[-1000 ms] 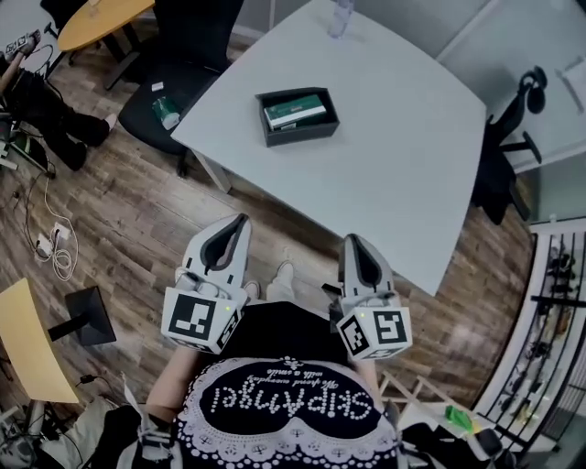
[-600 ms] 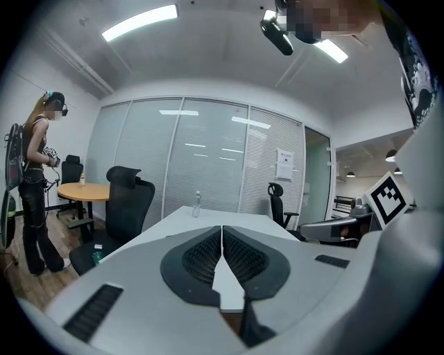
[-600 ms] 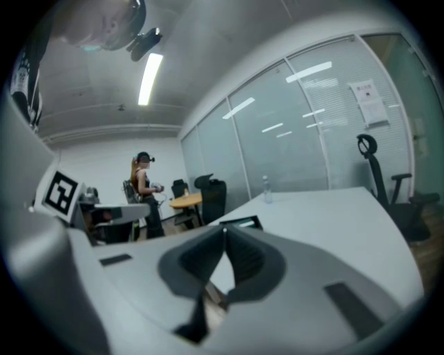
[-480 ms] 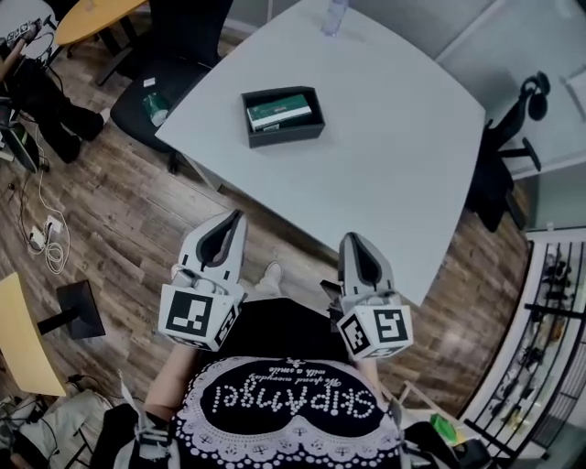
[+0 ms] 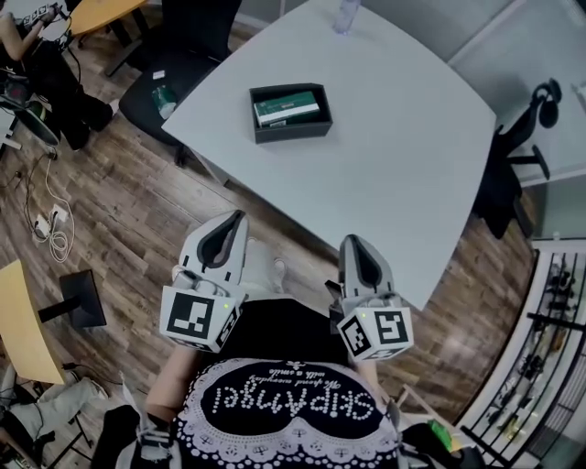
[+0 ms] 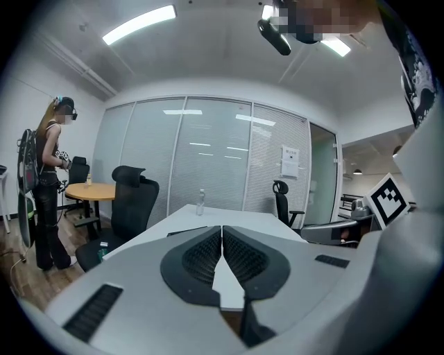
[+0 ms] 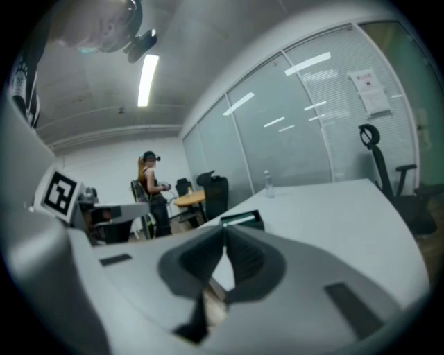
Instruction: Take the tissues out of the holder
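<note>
A dark rectangular holder (image 5: pixel 291 112) stands on the white table (image 5: pixel 403 165), with a green pack of tissues (image 5: pixel 291 108) lying in it. My left gripper (image 5: pixel 242 218) and right gripper (image 5: pixel 352 240) hang in front of me, short of the table's near edge and well away from the holder. Both are shut with nothing in them. In the left gripper view the jaws (image 6: pixel 222 229) meet tip to tip with the table beyond them. In the right gripper view the closed gripper (image 7: pixel 225 229) points towards the holder (image 7: pixel 243 220).
A water bottle (image 5: pixel 346 14) stands at the table's far edge. Black office chairs sit at the table's left (image 5: pixel 183 64) and right (image 5: pixel 508 156). A person (image 6: pixel 48 187) stands by a round wooden table (image 6: pixel 94 188). Cables (image 5: pixel 50 229) lie on the wood floor.
The table and holder have shifted slightly in the head view. Both grippers sit almost where they were in the view, still shut and empty.
</note>
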`<action>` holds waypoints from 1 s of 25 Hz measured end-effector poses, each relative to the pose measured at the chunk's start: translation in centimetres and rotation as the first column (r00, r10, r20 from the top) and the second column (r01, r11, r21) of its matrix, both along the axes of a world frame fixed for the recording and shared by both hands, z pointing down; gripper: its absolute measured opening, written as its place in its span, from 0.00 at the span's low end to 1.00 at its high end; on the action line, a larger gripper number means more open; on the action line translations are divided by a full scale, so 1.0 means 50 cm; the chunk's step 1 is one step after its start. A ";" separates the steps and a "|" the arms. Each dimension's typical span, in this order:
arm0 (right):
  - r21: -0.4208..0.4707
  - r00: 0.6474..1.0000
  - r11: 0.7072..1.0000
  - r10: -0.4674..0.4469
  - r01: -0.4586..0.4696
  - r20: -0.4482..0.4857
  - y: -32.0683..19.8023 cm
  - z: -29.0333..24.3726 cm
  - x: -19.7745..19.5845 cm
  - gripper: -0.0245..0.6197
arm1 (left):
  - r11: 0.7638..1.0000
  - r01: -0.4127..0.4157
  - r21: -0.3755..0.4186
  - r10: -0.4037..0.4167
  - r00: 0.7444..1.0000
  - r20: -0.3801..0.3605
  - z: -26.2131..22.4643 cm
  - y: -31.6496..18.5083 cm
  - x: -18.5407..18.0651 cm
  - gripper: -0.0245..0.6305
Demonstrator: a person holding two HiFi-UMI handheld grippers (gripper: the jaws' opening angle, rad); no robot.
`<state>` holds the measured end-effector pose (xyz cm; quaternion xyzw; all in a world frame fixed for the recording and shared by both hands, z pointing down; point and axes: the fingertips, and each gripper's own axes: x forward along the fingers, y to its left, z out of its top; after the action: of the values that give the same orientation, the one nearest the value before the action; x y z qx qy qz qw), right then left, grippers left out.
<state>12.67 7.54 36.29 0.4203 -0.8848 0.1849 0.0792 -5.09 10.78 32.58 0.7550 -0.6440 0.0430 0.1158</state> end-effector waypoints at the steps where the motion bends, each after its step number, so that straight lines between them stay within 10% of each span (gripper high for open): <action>1: 0.001 1.000 1.000 0.002 -0.002 0.003 0.000 -0.001 -0.001 0.09 | 1.000 0.002 0.000 -0.002 1.000 0.000 -0.001 0.001 -0.002 0.08; 25: 0.024 0.991 0.991 0.132 -0.132 -0.002 -0.236 -0.043 -0.124 0.09 | 0.994 -0.105 0.021 0.105 0.994 -0.021 -0.018 -0.273 -0.141 0.08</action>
<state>6.47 -4.24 34.13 0.4790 -0.8571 0.1784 0.0632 -12.14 -2.86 31.65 0.7893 -0.6025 0.0340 0.1130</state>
